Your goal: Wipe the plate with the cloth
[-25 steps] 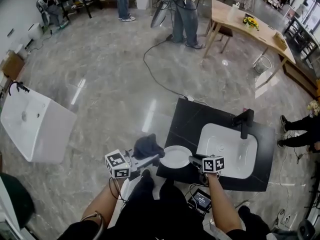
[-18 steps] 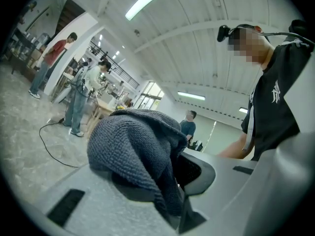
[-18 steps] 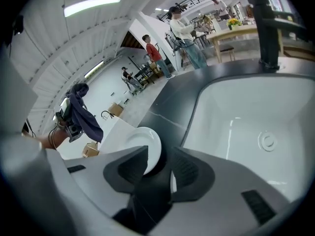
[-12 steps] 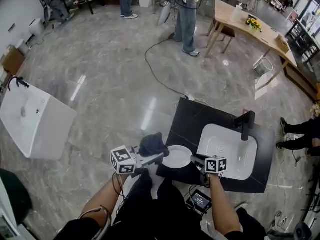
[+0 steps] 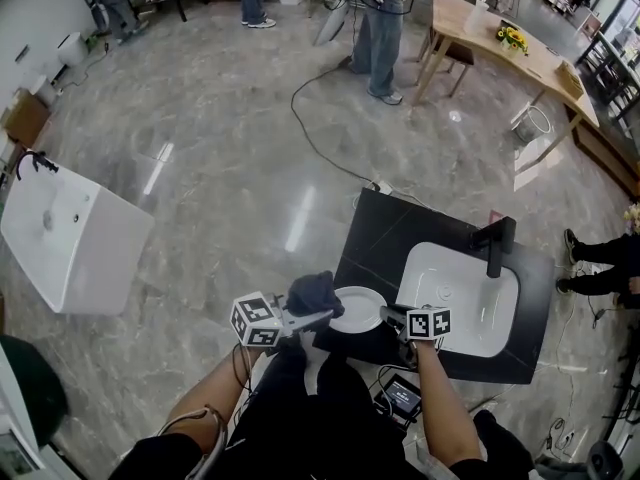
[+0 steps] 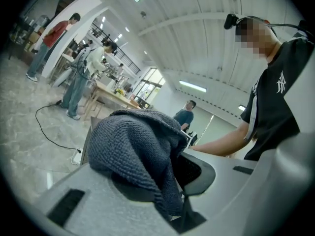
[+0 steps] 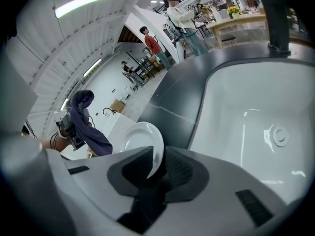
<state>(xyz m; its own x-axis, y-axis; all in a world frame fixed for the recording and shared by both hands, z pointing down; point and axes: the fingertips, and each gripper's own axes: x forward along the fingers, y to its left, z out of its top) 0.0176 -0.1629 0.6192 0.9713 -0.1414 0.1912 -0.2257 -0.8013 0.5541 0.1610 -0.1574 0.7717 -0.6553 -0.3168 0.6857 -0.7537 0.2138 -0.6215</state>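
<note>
Where both tools meet at 6 o'clock in the head view, the left gripper [image 5: 322, 317] is clamped on a bunched dark cloth [image 5: 314, 292] that droops lengthwise down over its jaws. The right gripper [image 5: 385, 314] is closing its jaws with the rim of the white plate [image 5: 354, 308] between the pads. Round and face-up, the plate sits at the black counter's [image 5: 385, 238] 9 o'clock edge, the sink [image 5: 460, 293] at its 3 o'clock; only the right gripper view shows the rim between the jaws, while the left gripper view has the cloth blocking the plate.
</note>
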